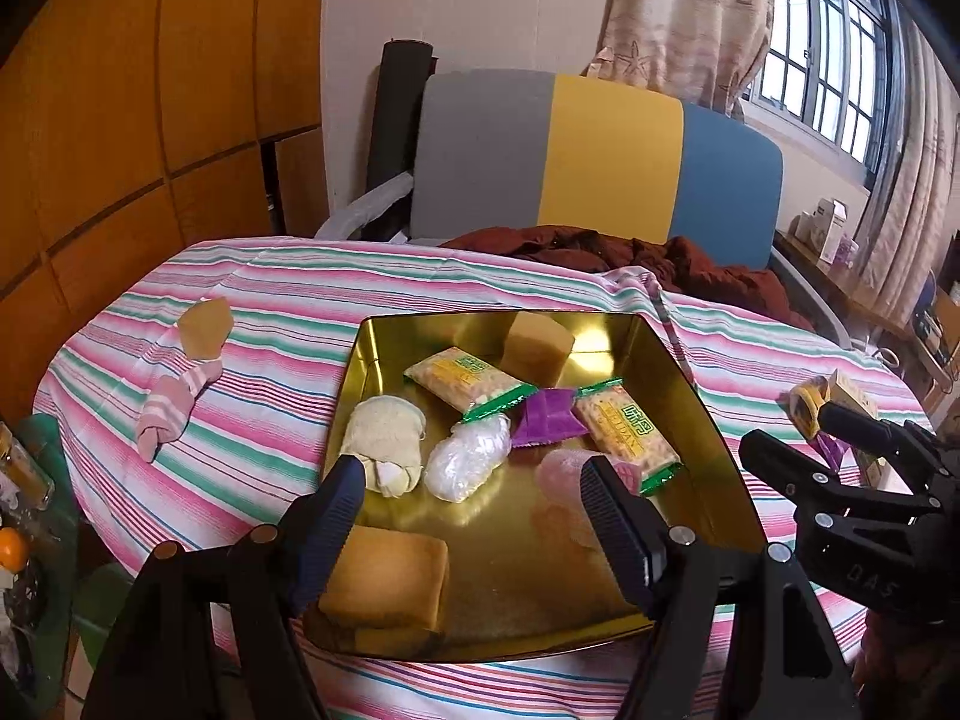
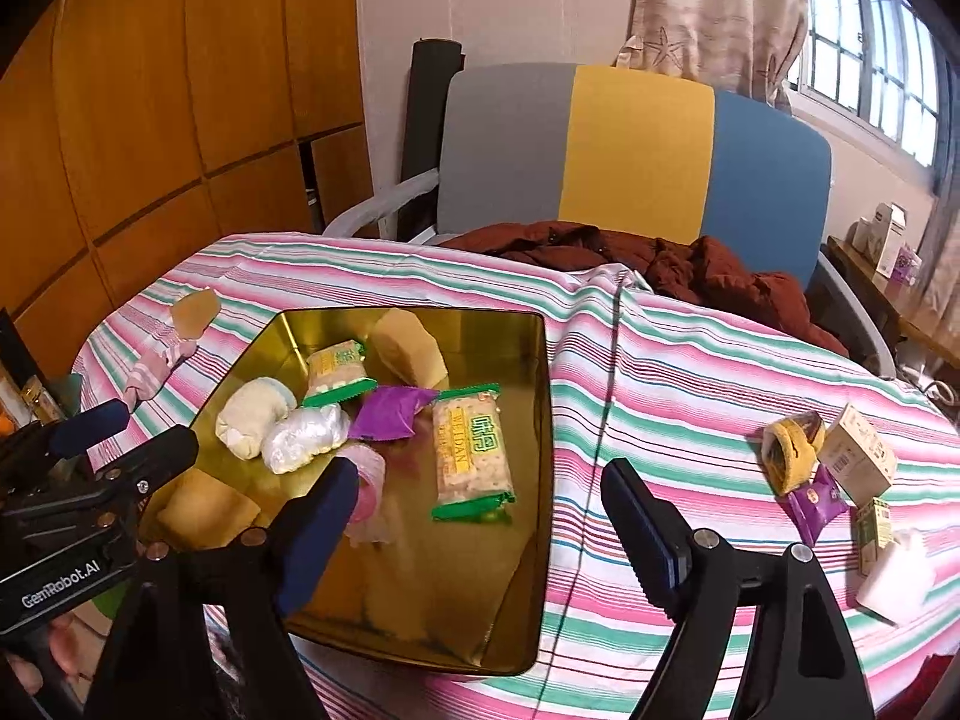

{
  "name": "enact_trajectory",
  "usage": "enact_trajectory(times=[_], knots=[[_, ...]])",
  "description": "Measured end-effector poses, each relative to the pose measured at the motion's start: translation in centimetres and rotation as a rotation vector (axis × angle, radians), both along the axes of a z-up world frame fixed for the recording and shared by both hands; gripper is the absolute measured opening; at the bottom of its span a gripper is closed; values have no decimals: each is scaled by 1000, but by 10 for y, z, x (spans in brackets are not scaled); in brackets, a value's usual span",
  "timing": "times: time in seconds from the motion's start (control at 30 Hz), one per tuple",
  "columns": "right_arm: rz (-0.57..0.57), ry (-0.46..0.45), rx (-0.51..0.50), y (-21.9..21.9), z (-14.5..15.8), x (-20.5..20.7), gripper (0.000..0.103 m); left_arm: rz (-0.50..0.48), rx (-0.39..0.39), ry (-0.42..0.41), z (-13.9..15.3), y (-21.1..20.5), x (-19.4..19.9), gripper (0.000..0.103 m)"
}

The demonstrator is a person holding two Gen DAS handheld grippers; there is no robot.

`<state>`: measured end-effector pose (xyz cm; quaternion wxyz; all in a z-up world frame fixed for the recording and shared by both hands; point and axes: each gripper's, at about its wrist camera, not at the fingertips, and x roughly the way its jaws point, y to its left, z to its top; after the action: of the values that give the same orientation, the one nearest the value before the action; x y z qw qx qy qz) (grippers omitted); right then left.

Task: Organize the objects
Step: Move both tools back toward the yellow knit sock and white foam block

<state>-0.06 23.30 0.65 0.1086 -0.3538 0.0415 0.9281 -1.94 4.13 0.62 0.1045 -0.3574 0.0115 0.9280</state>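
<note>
A gold tin tray sits on the striped tablecloth. It holds two cracker packs, a purple sachet, a cream sock roll, a white plastic bundle, a pink item and tan sponge blocks. My left gripper is open and empty above the tray's near side. My right gripper is open and empty over the tray's right rim. Each gripper shows in the other's view.
A pink striped sock and a tan piece lie left of the tray. Small boxes, a yellow-brown roll, a purple sachet and a white item lie at the right. A chair with brown clothing stands behind.
</note>
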Motion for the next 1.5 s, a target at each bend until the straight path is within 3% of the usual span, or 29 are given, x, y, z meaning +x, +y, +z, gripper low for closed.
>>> enact_trajectory(times=[0.23, 0.53, 1.1, 1.37, 1.5], knots=[[-38, -5, 10, 15, -4, 9, 86, -66, -2, 5, 3, 16, 2, 76], [-137, -45, -20, 61, -15, 22, 87, -227, 52, -1, 13, 47, 1, 76], [-510, -38, -98, 233, 0, 97, 87, -475, 13, -3, 19, 137, 1, 76], [-839, 43, -269, 326, -20, 172, 88, -554, -6, -56, 12, 189, -9, 76], [-939, 108, -473, 351, -39, 201, 89, -580, -27, -82, 5, 218, -14, 76]])
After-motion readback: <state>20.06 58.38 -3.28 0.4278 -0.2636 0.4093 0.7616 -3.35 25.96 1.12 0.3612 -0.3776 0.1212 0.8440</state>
